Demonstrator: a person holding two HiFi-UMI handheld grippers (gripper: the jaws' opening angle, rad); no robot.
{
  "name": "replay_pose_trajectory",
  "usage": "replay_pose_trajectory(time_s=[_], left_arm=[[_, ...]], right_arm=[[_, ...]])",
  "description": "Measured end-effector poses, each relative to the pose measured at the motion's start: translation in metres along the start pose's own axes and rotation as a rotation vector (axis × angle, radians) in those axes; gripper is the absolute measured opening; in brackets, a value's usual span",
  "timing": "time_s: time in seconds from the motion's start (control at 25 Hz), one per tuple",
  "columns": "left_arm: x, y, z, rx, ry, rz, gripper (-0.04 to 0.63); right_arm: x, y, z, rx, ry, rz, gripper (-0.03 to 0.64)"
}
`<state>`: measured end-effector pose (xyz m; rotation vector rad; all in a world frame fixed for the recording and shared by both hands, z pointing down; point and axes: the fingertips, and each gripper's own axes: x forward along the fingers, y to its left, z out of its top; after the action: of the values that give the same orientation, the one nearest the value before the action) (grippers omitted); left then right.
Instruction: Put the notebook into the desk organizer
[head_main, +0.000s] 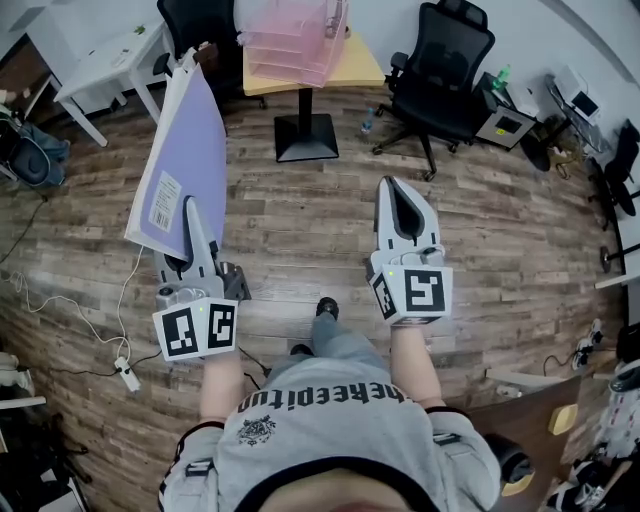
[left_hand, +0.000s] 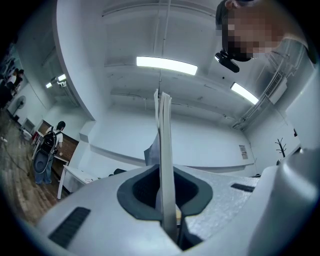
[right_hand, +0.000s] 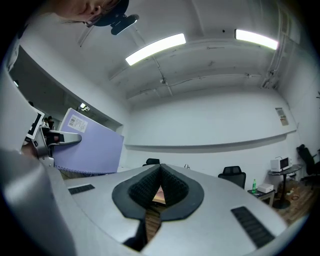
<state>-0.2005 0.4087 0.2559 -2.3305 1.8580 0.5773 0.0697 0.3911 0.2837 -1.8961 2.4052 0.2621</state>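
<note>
A lavender notebook (head_main: 185, 160) with a barcode sticker stands upright above the wood floor, and my left gripper (head_main: 193, 212) is shut on its lower edge. In the left gripper view the notebook (left_hand: 164, 145) shows edge-on between the closed jaws of the left gripper (left_hand: 167, 197). My right gripper (head_main: 397, 188) hangs at the right, shut with nothing in it, and its pads meet in its own view (right_hand: 160, 175). That view also catches the notebook (right_hand: 87, 145) at the left. The pink desk organizer (head_main: 295, 40), a stack of trays, sits on a small wooden table (head_main: 365, 68) well ahead.
A black office chair (head_main: 440, 60) stands right of the small table, whose black base (head_main: 305, 135) rests on the floor. A white desk (head_main: 105, 60) is at the far left. A white cable with a power strip (head_main: 127, 375) lies on the floor at lower left.
</note>
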Motion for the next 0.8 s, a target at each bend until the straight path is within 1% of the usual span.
replay_pose_trajectory(time_s=[0.12,0.32,0.56,0.8], left_arm=[[0.018,0.002,-0.005,0.003,-0.004,0.002,0.032],[0.050,0.004,-0.012,0.006,-0.012,0.006,0.032],[0.092,0.001,-0.025,0.026,-0.022,0.014,0.032],[0.126,-0.008,-0.039,0.029,-0.024,0.032,0.032]], right_arm=[[0.019,-0.007,0.000,0.004,-0.017,0.010,0.002],[0.055,-0.012,0.001,0.019,-0.040,0.087,0.002],[0.098,-0.033,-0.018,0.039,0.006,0.116,0.002],[0.129,-0.055,-0.023,0.050,0.001,0.148,0.003]])
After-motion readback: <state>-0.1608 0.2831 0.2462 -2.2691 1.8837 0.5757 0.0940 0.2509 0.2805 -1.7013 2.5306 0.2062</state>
